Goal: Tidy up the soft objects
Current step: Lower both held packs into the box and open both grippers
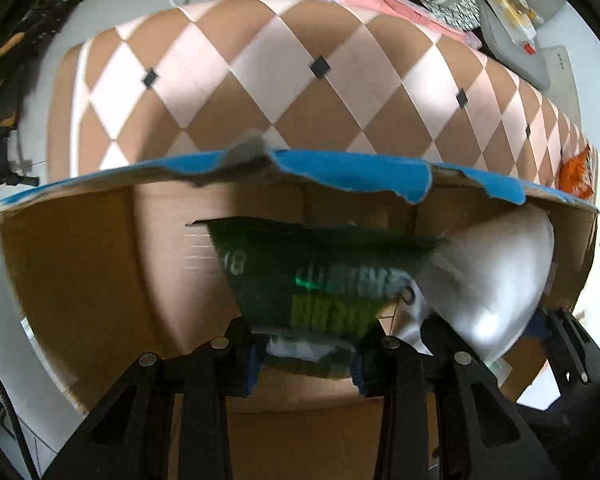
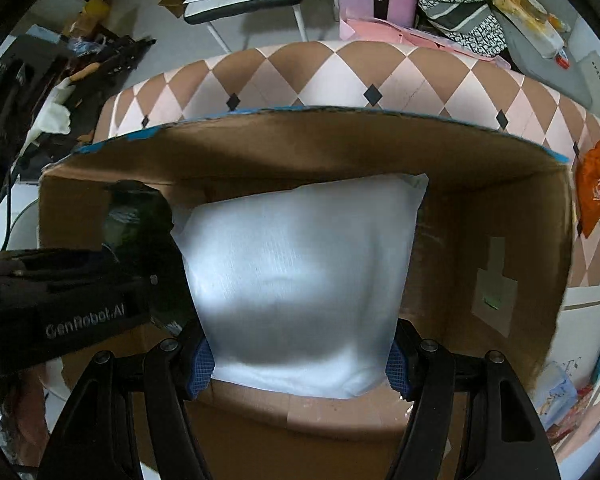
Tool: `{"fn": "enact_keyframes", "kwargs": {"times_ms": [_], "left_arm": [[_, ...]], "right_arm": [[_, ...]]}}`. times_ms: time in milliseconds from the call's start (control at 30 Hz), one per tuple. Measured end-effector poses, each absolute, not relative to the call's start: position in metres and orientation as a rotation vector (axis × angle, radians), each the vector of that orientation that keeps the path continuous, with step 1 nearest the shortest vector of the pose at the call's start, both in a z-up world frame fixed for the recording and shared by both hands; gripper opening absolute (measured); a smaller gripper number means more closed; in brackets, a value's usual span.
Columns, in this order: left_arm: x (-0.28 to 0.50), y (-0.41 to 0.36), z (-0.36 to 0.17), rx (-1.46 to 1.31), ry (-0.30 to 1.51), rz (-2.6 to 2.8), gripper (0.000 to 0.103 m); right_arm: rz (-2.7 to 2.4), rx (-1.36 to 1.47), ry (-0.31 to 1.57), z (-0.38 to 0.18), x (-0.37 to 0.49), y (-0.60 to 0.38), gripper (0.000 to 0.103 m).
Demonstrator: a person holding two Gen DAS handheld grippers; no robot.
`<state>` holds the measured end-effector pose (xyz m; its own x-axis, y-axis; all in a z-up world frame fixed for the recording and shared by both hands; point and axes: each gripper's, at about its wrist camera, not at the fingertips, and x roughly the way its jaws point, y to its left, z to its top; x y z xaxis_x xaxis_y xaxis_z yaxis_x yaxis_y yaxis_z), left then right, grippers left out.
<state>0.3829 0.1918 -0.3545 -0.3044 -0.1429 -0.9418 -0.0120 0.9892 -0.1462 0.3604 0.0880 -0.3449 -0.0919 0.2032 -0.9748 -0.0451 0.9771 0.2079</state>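
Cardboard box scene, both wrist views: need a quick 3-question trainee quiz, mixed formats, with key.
1. True or false: the right gripper is closed on the white pillow over the open cardboard box.
2. Multiple choice: what does the left gripper hold? A) an orange bag B) a dark green packet C) a pink suitcase
3. Fill in: the torn top edge of the box is lined with ____ tape.

Key: 1 true; 2 B, the dark green packet; 3 blue.
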Motion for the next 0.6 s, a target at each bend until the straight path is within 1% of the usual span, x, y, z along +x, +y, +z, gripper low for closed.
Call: {"fn": "enact_keyframes", "kwargs": {"times_ms": [33,67,100,133,167,200,300,333,600], "left_arm": [[0.382,0.191,-0.354,-0.120,1.876,-0.139,0.037],[0.382,0.190,-0.352,-0.133,1.868,-0.151,0.050],[0.381,0.190,-0.348,-0.135,1.852,-0.144,0.069],[0.380,0.191,-0.344,-0.123,1.835,-0.129,0.077],[0.379,0.191,-0.340,-0.114,1.817,-0.116,0.082],[0.377,0.192,-0.333,-0.110,1.799,-0.103,0.086],[0.370,0.192,-0.318,-0.092,1.762,-0.075,0.097],[0.366,0.192,-0.311,-0.080,1.740,-0.066,0.098],[0.321,0.210,-0.269,-0.017,1.598,-0.019,0.100]], "right_arm": [[0.210,0.125,1.650,-0.345,0.361,0.089,0.074],[0.213,0.114,1.655,-0.348,0.363,0.091,0.077],[0.217,0.104,1.658,-0.348,0.363,0.093,0.081],[0.221,0.094,1.659,-0.346,0.362,0.094,0.091],[0.220,0.088,1.657,-0.345,0.360,0.093,0.101],[0.216,0.087,1.653,-0.342,0.359,0.093,0.103],[0.200,0.078,1.638,-0.328,0.357,0.091,0.103],[0.191,0.077,1.626,-0.323,0.355,0.089,0.103],[0.145,0.053,1.558,-0.280,0.318,0.082,0.103]]}}
